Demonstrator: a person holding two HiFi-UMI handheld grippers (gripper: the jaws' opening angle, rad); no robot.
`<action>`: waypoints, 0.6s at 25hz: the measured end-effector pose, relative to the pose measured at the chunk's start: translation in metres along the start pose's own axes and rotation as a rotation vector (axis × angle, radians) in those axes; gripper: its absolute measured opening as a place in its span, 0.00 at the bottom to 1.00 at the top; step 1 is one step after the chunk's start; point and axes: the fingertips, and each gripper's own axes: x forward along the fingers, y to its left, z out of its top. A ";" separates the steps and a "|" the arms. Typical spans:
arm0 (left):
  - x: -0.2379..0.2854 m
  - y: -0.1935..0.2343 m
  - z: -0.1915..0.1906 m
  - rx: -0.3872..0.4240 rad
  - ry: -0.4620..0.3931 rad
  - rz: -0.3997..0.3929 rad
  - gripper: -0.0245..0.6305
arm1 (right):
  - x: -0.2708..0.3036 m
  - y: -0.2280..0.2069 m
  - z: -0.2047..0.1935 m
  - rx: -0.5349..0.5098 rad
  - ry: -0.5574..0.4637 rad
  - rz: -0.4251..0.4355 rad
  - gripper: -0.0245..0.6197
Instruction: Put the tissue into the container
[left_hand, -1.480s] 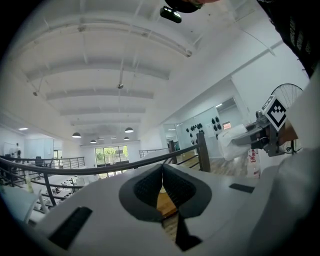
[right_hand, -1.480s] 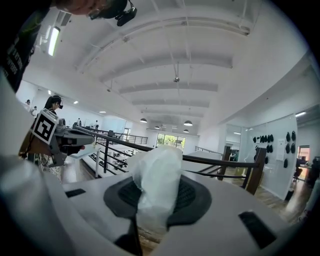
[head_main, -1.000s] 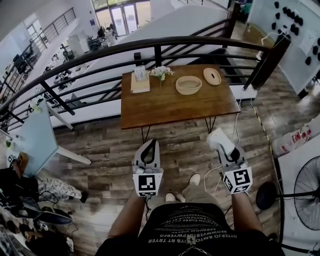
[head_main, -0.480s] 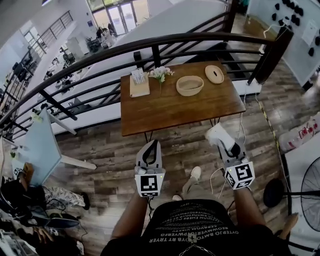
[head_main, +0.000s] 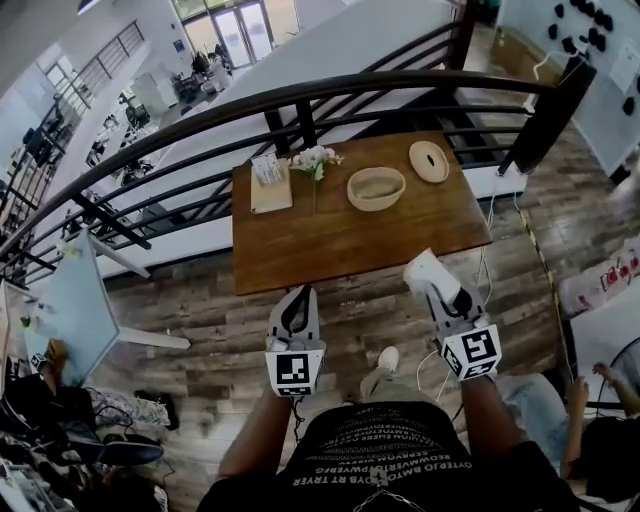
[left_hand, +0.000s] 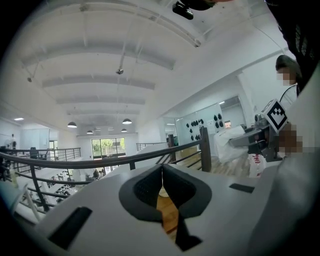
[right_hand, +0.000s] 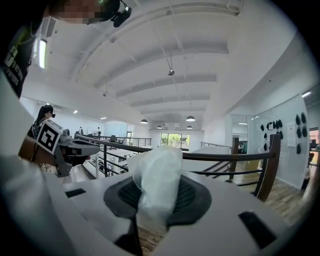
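A crumpled white tissue (head_main: 432, 274) sticks out of my right gripper (head_main: 440, 285), which is shut on it and held over the floor just off the wooden table's (head_main: 330, 240) near right corner. From the right gripper view the tissue (right_hand: 157, 182) fills the gap between the dark pads. My left gripper (head_main: 298, 298) is shut with nothing in it, close to the table's near edge; its pads (left_hand: 172, 187) meet in a thin line. A round woven bowl (head_main: 376, 188) stands on the far right of the table, its flat lid (head_main: 428, 161) beside it.
A tissue box on a board (head_main: 270, 172) and a small vase of flowers (head_main: 313, 158) stand at the table's far left. A black railing (head_main: 300, 95) runs behind the table. A white side table (head_main: 70, 290) is at left. A crouching person (head_main: 575, 425) is at lower right.
Both grippers have come closer to the table's near edge, the tissue still in the right one. A person has come into view at the lower right.
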 end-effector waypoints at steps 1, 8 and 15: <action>0.008 0.000 0.001 0.007 0.002 0.006 0.08 | 0.005 -0.005 0.000 0.003 0.002 0.004 0.22; 0.070 -0.004 0.016 0.009 0.002 0.033 0.08 | 0.041 -0.052 0.000 0.018 0.015 0.041 0.22; 0.127 -0.003 0.029 0.007 0.002 0.077 0.08 | 0.083 -0.097 -0.001 0.028 0.028 0.109 0.22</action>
